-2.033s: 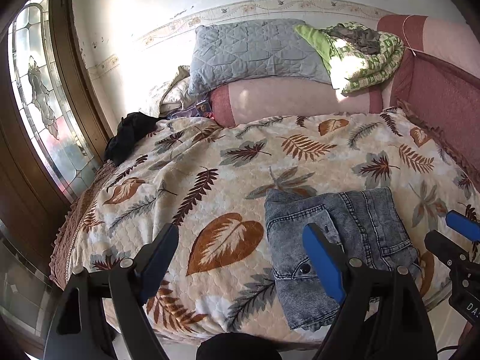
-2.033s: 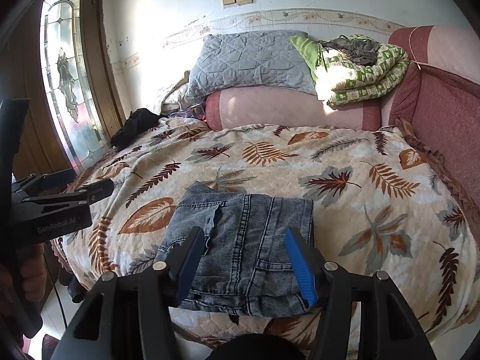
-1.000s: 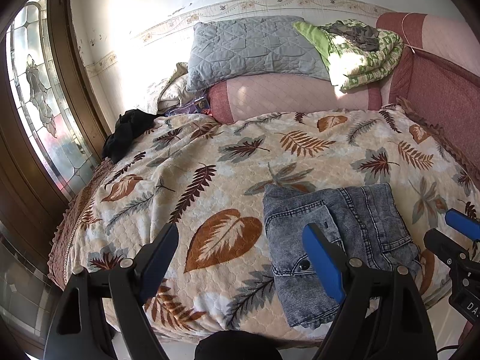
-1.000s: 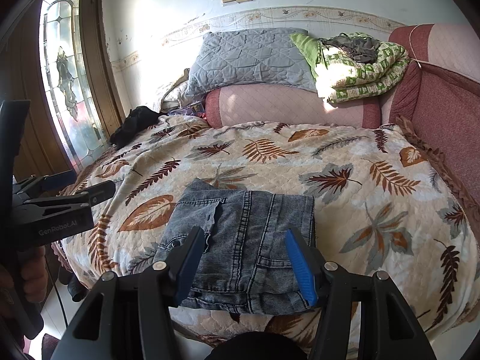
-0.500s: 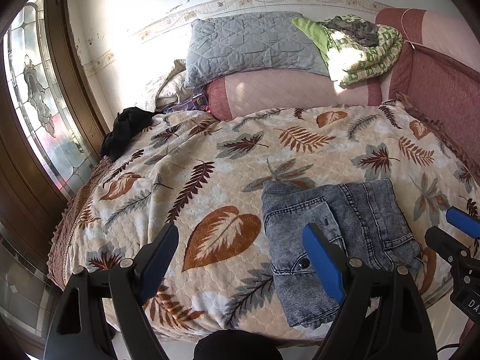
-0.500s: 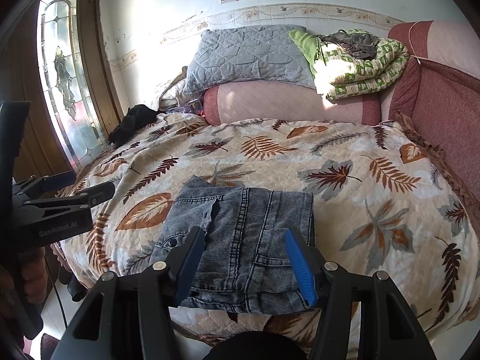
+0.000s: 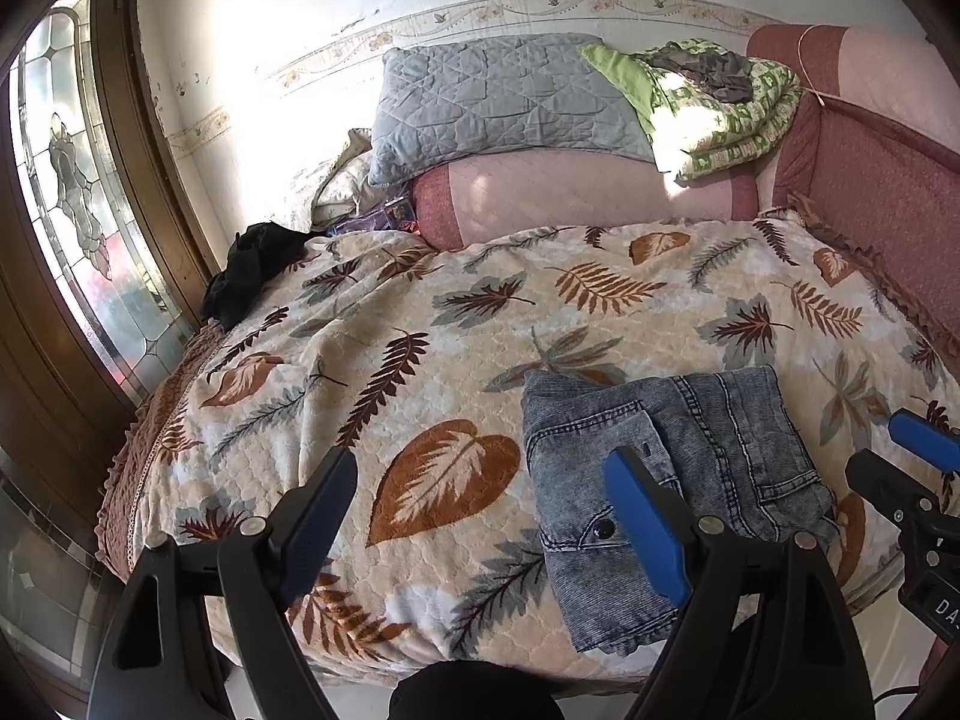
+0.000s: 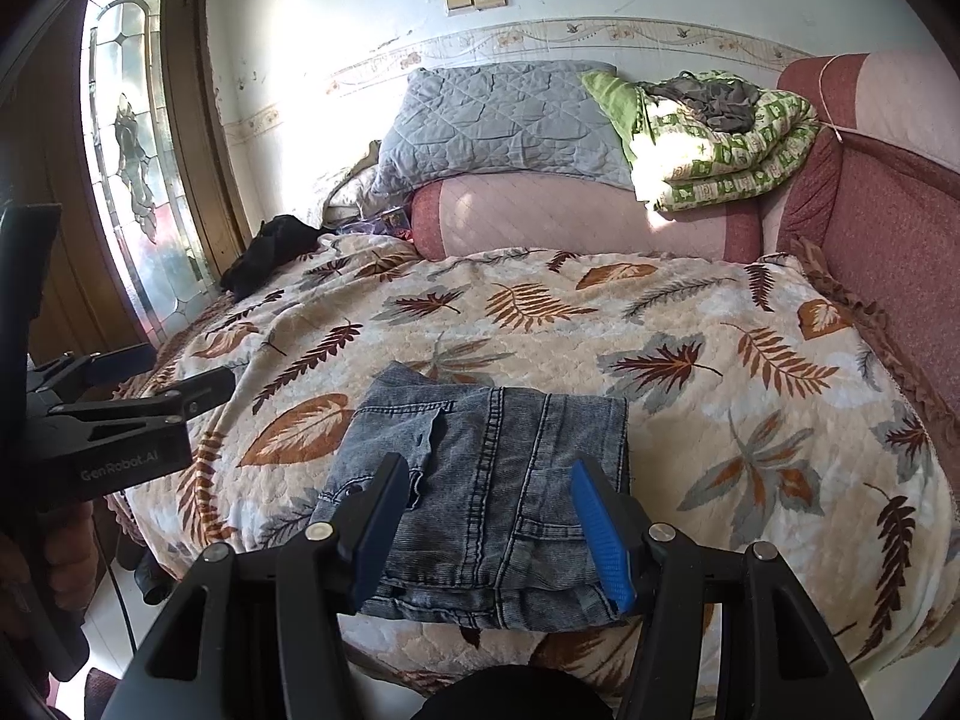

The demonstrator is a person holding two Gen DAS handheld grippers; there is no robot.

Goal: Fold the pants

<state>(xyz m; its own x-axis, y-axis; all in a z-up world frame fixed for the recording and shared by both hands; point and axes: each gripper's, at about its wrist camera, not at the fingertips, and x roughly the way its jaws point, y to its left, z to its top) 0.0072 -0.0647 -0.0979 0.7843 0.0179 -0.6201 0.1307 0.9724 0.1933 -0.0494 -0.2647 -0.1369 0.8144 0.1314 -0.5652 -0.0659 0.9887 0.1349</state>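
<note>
Right wrist view: denim jeans point(image 8: 492, 480) are lying as a compact folded stack on the bed point(image 8: 750, 420); folding looks finished. Both my left gripper point(image 7: 480, 516) and right gripper point(image 8: 492, 531) are hovering, fingers wide, holding nothing.

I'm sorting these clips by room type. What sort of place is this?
Most likely a bedroom in a home: a bed with a leaf-print blanket, a grey pillow on a pink bolster, and folded jeans near its edge.

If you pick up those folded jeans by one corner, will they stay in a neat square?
Probably not. The folded jeans are soft stacked denim layers, so lifting one corner would likely let them droop open. They look thick, so fairly heavy for cloth. On the fuzzy leaf blanket, they'd likely drag rather than slide.
</note>
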